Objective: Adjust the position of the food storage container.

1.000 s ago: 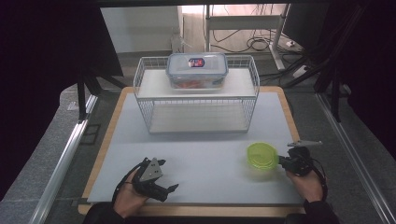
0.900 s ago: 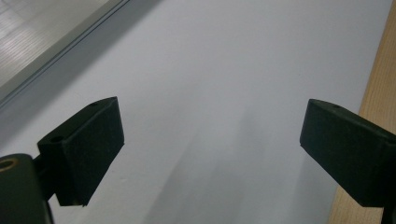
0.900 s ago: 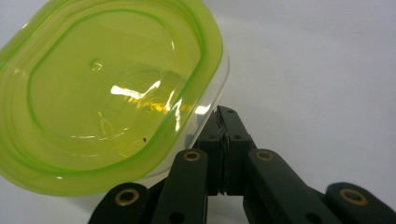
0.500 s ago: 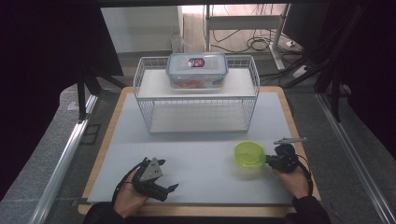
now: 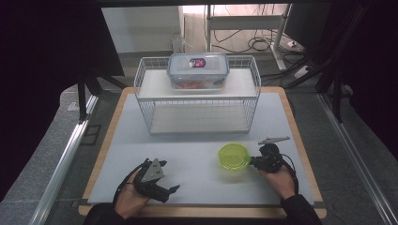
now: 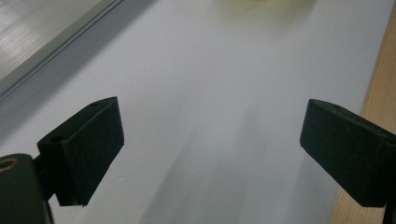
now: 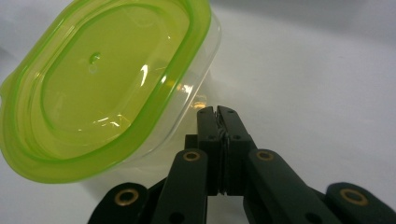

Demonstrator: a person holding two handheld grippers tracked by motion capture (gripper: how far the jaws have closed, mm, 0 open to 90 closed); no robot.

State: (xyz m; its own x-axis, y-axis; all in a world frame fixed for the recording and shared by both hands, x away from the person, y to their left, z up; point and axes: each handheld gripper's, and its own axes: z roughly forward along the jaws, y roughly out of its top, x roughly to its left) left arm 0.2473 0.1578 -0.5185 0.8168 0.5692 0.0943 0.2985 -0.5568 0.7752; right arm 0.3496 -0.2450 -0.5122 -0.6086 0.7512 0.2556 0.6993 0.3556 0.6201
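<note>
On the table (image 5: 141, 140) there are two containers, one wire rack and two grippers. The first container is a clear lidded box (image 5: 198, 70) that stands on top of the white wire rack (image 5: 197, 101) at the far side of the table. The second one is a small clear tub with a green lid (image 5: 233, 156), and it lies on the near right part of the white surface, well apart from the rack.

The right gripper (image 5: 256, 161) is just to the right of the green-lidded tub. In the right gripper view its two jaws are pressed together with nothing between them, and their tips reach the clear wall of the tub (image 7: 107, 88) below the lid's rim; they seem to touch it, but the view does not make this certain.

The left gripper (image 5: 169, 191) is at the near left of the table, well apart from the tub. Its jaws are spread wide over bare white surface and hold nothing.
</note>
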